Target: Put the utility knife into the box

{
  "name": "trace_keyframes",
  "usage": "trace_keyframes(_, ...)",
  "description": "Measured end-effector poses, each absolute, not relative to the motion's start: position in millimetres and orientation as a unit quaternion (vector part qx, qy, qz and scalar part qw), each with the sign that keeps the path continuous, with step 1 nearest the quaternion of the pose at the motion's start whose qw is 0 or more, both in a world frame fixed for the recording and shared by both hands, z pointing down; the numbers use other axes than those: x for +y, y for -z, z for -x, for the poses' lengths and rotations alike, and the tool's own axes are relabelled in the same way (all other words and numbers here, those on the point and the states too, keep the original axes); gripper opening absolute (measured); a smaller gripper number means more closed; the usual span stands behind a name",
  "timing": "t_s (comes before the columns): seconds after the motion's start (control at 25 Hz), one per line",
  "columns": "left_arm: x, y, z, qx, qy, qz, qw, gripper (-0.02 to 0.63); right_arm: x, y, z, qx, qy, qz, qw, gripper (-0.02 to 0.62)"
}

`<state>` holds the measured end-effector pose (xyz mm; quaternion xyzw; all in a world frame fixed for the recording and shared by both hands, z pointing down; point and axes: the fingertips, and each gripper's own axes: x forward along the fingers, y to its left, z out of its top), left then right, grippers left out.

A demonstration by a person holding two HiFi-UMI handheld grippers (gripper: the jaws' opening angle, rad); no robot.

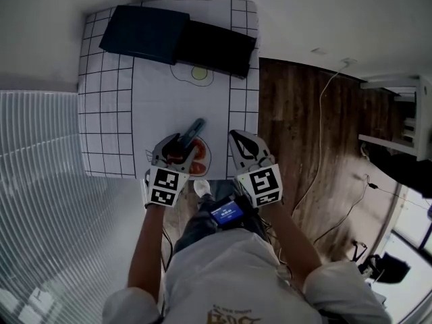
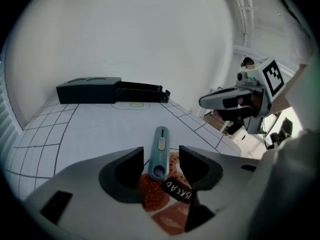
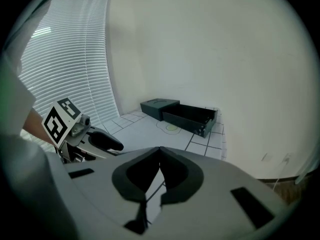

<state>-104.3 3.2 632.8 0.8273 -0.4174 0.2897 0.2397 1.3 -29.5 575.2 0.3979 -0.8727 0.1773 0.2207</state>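
Note:
A teal utility knife [image 1: 192, 134] lies on the white gridded mat [image 1: 108, 113] near the table's front edge. My left gripper [image 1: 181, 147] is open around its near end. In the left gripper view the knife [image 2: 160, 151] lies between the two pads [image 2: 131, 166] without either one touching it. My right gripper [image 1: 235, 138] hovers to the right of the knife near the mat's right edge, shut and empty, its tips meeting [image 3: 160, 149]. The open black box [image 1: 216, 46] sits at the far end, beside its dark blue lid [image 1: 145, 32].
Printed food pictures mark the mat: red slices with a BREAD label [image 2: 176, 189] under the knife, and an egg [image 1: 199, 73] in front of the box. Wooden floor [image 1: 297, 133] with cables lies right of the table. Window blinds [image 1: 40, 154] run along the left.

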Motion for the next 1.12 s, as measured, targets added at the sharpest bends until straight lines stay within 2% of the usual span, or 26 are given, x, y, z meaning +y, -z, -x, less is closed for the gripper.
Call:
trace_keyframes(0.32,0.8,-651.0,101.8,-0.425,-0.327,-0.813,0.229,0.227,-27.2,-584.9,0.3,-0.875,-0.192,-0.384,0.224,0.006)
trace_keyframes(0.4,-0.9,-653.6,105.4,-0.425,-0.35,-0.806,0.216,0.155,-29.6,-585.6,-0.1,-0.876,-0.192,-0.383,0.223,0.006)
trace_keyframes(0.48,-1.4,-654.0,105.0,-0.411,-0.367,-0.806,0.219,0.147,-32.5,-586.5,-1.6,-0.876,-0.192,-0.382,0.225,0.006)
trace_keyframes(1.12,-7.7,-638.9,104.1,-0.404,-0.361,-0.81,0.222,0.14,-44.5,-586.6,-7.8,-0.876,-0.19,-0.381,0.227,0.006)
